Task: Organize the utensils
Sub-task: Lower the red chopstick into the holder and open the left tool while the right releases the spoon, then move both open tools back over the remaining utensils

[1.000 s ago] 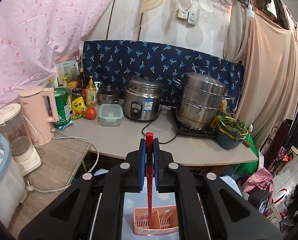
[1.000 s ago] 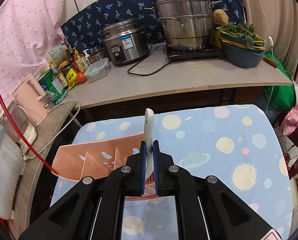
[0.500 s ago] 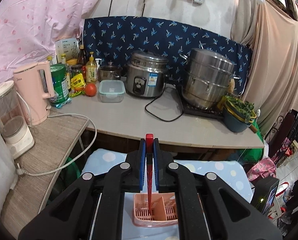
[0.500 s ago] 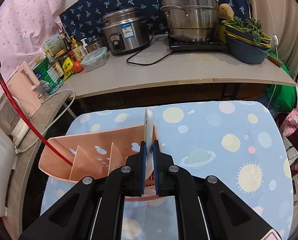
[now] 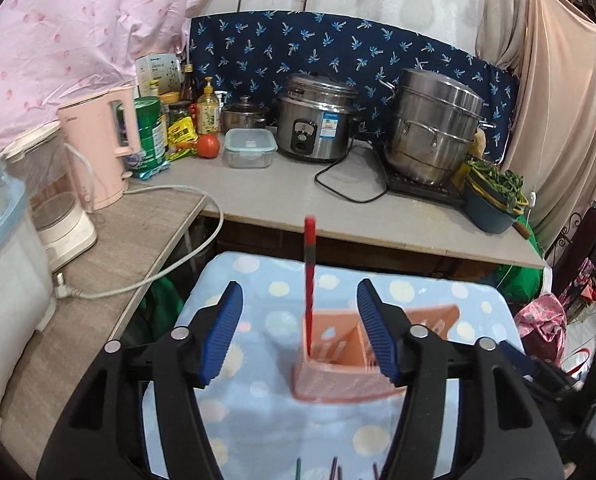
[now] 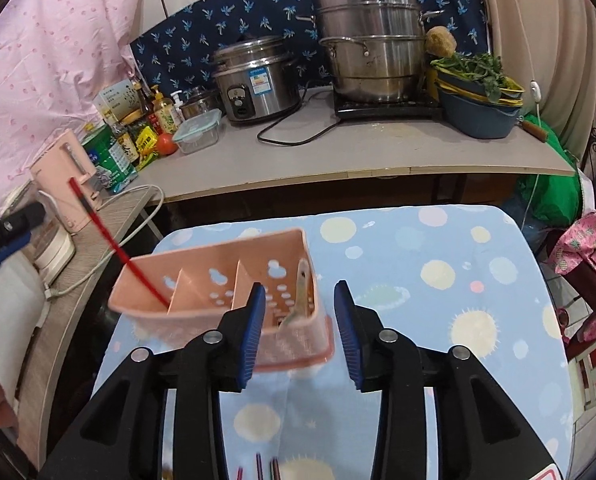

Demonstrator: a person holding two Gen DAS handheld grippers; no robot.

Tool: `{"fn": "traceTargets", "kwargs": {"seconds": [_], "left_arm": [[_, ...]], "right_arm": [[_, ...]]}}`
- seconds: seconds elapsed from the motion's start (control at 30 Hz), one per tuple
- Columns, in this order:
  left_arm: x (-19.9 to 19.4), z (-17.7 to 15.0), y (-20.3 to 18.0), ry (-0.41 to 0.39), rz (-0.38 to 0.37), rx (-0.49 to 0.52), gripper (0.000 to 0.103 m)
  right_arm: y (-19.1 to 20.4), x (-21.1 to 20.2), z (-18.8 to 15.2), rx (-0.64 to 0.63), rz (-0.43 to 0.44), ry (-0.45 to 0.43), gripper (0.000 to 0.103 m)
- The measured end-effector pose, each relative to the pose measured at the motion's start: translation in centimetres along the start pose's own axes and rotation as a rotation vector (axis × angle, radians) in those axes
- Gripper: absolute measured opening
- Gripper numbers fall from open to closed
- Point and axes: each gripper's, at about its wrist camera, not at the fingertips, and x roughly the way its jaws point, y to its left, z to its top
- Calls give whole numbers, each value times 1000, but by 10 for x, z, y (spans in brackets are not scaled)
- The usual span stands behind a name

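Both wrist views look down at one caddy [image 5: 340, 354]

The near bench [image 6: 438, 280] has a light blue cloth with pale dots and suns; on it stands a pink caddy [image 6: 225, 280] with three compartments; at the near edge lie some thin sticks [image 6: 257, 468], only their ends visible.

the utensil holder [image 6: 217, 280] is sitting on the cloth-covered tabletop [image 6: 438, 280], just ahead of both claws. a chopstick [image 6: 109, 236] is standing in its leftmost compartment, leaning left, and a spoon [image 6: 298, 300] is lying in its rightmost one. behind, the counter [image 6: 358, 152] is carrying the rice cooker [image 6: 253, 80] left of the steamer pot [image 6: 374, 40], with the kettle [image 6: 67, 176] further left.
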Motion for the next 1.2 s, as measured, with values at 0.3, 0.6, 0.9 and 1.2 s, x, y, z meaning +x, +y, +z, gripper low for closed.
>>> {"fn": "traceTargets", "kwargs": {"seconds": [0.3, 0.6, 0.9, 1.2], "left_arm": [[-42, -100, 15, 116, 27, 25, 60], [-50, -201, 22, 286, 36, 56, 61], [-48, -259, 29, 393, 48, 72, 61], [-54, -284, 26, 421, 45, 85, 61]], "right_arm": [[-19, -60, -104, 16, 10, 77, 47], [-18, -70, -206, -42, -38, 193, 47], [-16, -67, -263, -44, -26, 284, 47], [-8, -70, -270, -100, -62, 260, 45]]}}
